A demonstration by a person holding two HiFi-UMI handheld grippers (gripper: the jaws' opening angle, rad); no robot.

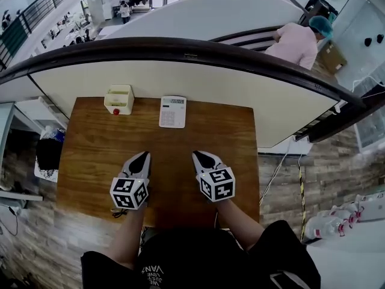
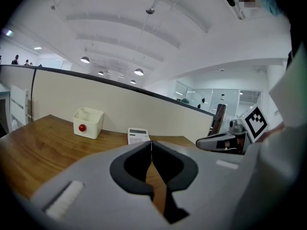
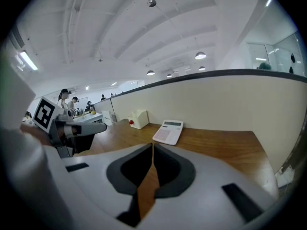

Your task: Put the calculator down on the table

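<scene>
The brown wooden desk (image 1: pixel 90 155) bears everything. The left hand-held gripper (image 1: pixel 143 156) and right hand-held gripper (image 1: pixel 197 156) hover near its front, jaws together, empty. The flat white calculator (image 1: pixel 172 111) lies near the far edge, so placing looks done; next, just stay clear.

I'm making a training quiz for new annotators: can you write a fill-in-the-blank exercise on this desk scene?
The calculator lies flat on the wooden ____.
The white box beside it shows a ____ knob.
The left hand-held gripper and right hand-held gripper both have jaws ____, holding nothing.
Missing words: table; red; shut.
</scene>
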